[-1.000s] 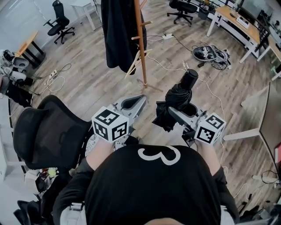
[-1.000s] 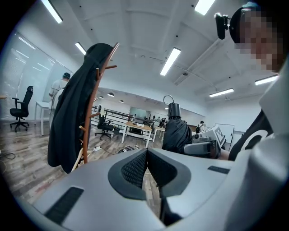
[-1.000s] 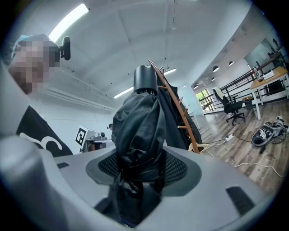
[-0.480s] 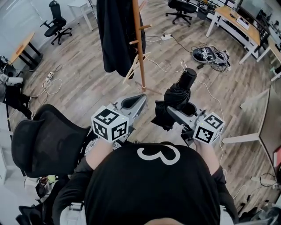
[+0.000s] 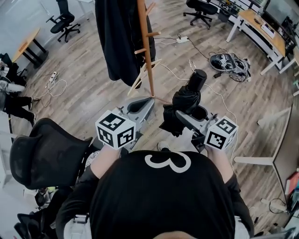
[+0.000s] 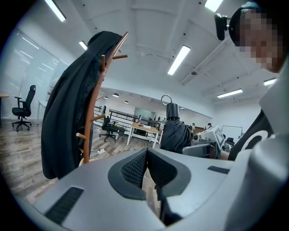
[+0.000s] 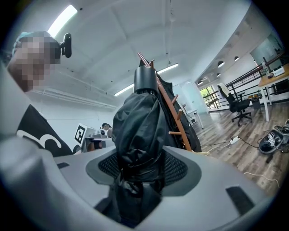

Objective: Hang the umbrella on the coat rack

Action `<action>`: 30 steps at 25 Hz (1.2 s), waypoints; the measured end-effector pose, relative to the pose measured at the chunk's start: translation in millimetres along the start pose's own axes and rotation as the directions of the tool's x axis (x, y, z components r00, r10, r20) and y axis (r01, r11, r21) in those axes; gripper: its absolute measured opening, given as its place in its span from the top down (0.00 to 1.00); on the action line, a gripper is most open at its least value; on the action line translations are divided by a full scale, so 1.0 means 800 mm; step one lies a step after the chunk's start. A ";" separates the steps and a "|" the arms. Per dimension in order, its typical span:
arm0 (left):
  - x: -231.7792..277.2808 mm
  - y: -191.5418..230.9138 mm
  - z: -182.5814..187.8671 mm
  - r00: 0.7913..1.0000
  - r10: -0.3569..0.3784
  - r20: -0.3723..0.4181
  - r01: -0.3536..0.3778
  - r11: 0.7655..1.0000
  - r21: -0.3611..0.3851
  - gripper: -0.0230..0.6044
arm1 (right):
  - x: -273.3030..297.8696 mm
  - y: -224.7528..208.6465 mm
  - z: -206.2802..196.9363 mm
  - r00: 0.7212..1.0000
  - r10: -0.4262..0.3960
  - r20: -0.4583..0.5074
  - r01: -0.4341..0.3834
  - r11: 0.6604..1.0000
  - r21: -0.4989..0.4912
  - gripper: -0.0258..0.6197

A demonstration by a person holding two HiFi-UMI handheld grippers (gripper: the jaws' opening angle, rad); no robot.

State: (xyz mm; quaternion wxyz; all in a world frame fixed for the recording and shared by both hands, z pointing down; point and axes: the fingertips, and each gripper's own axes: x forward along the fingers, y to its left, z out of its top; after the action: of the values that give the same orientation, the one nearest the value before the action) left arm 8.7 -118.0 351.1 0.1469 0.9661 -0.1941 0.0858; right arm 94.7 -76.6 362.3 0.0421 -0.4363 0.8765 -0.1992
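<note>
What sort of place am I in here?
Probably an open-plan office: a long desk, wheeled office chairs on the wood floor, ceiling strip lights, and a wooden coat rack holding a dark coat.

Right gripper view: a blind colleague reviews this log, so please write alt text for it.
The right gripper is shut on a folded black umbrella held upright. Behind it stands a wooden coat rack with a dark coat, on a wood floor.
</note>
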 end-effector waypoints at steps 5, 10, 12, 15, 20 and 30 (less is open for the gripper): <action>0.050 0.027 0.016 0.999 0.036 0.011 -0.036 0.999 -0.006 0.94 | 0.019 -0.060 0.022 0.999 0.033 -0.021 -0.033 0.999 -0.002 0.55; 0.084 0.055 0.028 0.996 0.083 0.038 -0.082 0.996 -0.029 0.94 | 0.038 -0.102 0.041 0.996 0.071 -0.046 -0.072 0.997 -0.013 0.55; 0.094 0.064 0.030 0.995 0.096 0.041 -0.094 0.995 -0.034 0.94 | 0.047 -0.116 0.046 0.995 0.082 -0.054 -0.083 0.996 -0.019 0.55; 0.104 0.074 0.033 0.992 0.115 0.048 -0.113 0.993 -0.033 0.94 | 0.059 -0.131 0.049 0.993 0.099 -0.068 -0.101 0.995 -0.028 0.55; 0.109 0.090 0.034 0.990 0.136 0.046 -0.135 0.990 -0.032 0.94 | 0.081 -0.146 0.052 0.990 0.117 -0.080 -0.120 0.992 -0.037 0.55; 0.107 0.136 0.031 0.987 0.157 0.036 -0.155 0.986 -0.062 0.94 | 0.131 -0.167 0.038 0.986 0.127 -0.106 -0.128 0.992 0.002 0.55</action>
State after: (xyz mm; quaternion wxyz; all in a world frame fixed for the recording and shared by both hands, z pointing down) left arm 46.0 -252.0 374.5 0.1640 0.9447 -0.2747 0.0714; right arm 137.5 -239.8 396.6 0.0072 -0.3683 0.9040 -0.2169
